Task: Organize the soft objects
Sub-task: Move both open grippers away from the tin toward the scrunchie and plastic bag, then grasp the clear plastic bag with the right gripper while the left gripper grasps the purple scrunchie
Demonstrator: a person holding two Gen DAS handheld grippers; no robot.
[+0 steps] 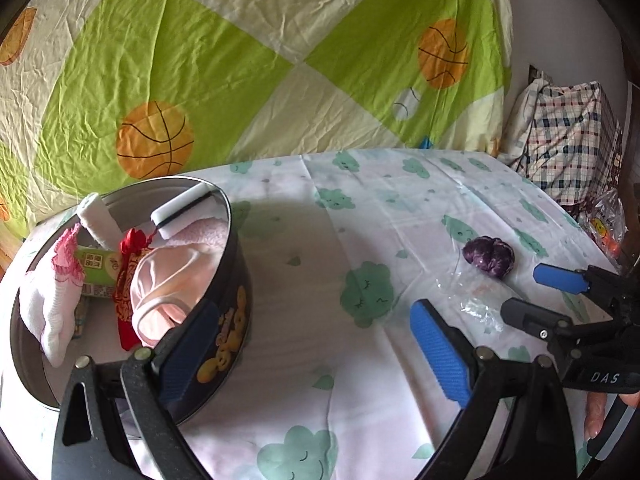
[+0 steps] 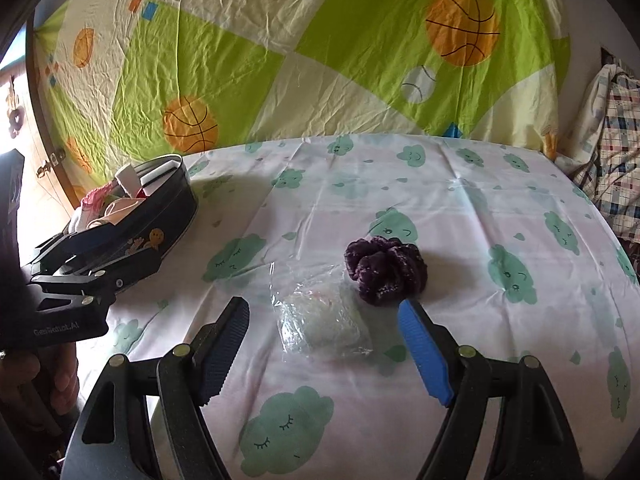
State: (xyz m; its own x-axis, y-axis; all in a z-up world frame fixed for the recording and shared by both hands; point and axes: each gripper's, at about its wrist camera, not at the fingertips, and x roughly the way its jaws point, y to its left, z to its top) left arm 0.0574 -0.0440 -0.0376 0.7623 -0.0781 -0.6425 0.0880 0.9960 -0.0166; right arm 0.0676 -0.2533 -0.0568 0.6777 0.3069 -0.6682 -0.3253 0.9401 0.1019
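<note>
2 soft things are left on the cloud-print bed sheet (image 2: 460, 208): a dark purple knitted scrunchie (image 2: 386, 270) and, just left and nearer, a crinkled clear plastic packet (image 2: 324, 320). My right gripper (image 2: 324, 344) hangs over the packet, fingers apart and empty, framing it for a pickup, I judge. My left gripper (image 1: 312, 352) has its fingers apart too, one inside and one outside the near wall of the round dark tin (image 1: 236, 264), probably to steady it. The tin already holds pink and white cloth items (image 1: 168, 280).
</note>
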